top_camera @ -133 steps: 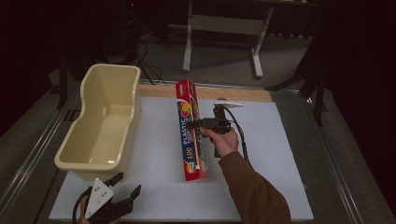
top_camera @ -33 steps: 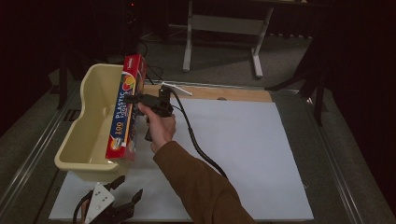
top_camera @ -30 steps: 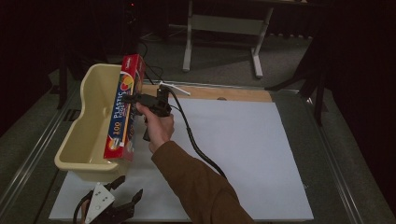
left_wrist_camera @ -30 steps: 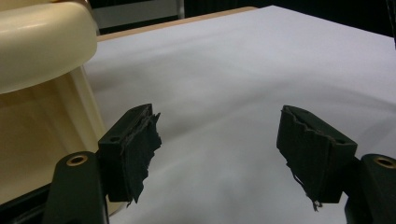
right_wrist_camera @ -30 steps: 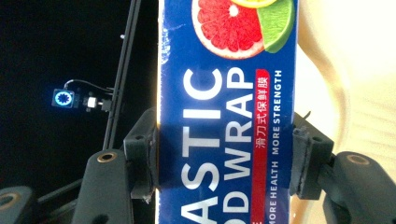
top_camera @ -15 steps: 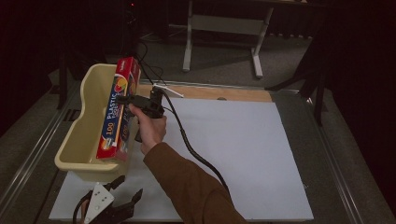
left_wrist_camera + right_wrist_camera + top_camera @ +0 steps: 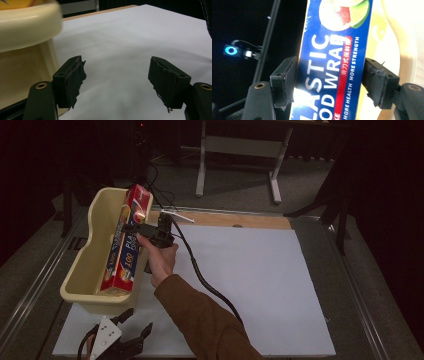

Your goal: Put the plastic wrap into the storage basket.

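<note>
A long red and blue plastic wrap box (image 7: 125, 247) hangs lengthwise over the cream tub (image 7: 82, 270) at the table's left. Its near end dips inside the tub and its far end stands above the far rim. My right gripper (image 7: 134, 227) is shut on the box near its middle, held by a hand in a brown sleeve. In the right gripper view the box (image 7: 334, 62) sits between both jaws of the right gripper (image 7: 332, 82), with the tub's wall (image 7: 409, 37) behind it. My left gripper (image 7: 134, 343) rests open at the front edge. In its own view the left gripper (image 7: 117, 82) holds nothing, with the tub (image 7: 25, 32) close on its left.
A white sheet (image 7: 260, 285) covers the table, with a wooden strip (image 7: 225, 219) along its far edge. The right gripper's black cable (image 7: 200, 275) trails across the sheet. A grey stand (image 7: 240, 145) is on the floor beyond the table.
The right gripper has carried the box from the middle of the sheet leftward over the tub, and in the last second lowered its near end into it. The left gripper has stayed still.
</note>
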The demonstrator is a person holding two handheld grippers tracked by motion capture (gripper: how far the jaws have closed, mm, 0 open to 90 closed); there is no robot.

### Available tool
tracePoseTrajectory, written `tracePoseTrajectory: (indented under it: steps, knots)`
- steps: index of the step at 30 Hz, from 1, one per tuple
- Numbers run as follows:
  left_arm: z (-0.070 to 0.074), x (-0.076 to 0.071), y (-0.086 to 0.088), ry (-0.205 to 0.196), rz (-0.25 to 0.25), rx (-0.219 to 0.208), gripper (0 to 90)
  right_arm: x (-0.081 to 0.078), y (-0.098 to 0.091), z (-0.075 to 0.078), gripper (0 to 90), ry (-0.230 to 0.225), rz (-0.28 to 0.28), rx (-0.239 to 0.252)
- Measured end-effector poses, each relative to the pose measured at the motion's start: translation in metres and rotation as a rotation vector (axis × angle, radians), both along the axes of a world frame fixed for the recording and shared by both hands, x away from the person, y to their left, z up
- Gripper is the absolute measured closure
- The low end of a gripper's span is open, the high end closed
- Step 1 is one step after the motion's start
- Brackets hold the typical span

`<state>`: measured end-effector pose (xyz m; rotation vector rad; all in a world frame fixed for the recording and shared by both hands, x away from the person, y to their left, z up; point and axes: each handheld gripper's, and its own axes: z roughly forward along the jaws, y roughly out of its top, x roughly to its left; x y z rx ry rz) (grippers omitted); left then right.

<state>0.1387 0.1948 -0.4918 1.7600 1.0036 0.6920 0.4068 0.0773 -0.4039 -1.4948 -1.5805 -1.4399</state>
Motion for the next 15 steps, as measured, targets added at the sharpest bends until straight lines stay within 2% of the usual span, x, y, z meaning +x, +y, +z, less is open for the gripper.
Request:
tracePoseTrajectory:
  steps: [2,3,4,7,15]
  knots:
    - [0.0,0.0,0.0,0.0,0.0,0.0,28.4,0.002,-0.002,-0.004,33.9,0.025,-0.002,-0.034]
    - [0.0,0.0,0.0,0.0,-0.001,-0.001,28.4,0.003,-0.004,-0.007,34.9,0.026,0.005,-0.005]
    - [0.0,0.0,0.0,0.001,-0.001,-0.001,28.4,0.005,-0.006,-0.009,34.1,0.048,0.022,0.038]
    - [0.0,0.0,0.0,0.0,-0.001,-0.001,28.4,0.003,-0.006,-0.004,34.4,0.033,0.022,0.07]
    - [0.0,0.0,0.0,-0.001,-0.001,0.0,28.4,0.001,-0.013,0.0,35.5,-0.005,0.027,0.015]
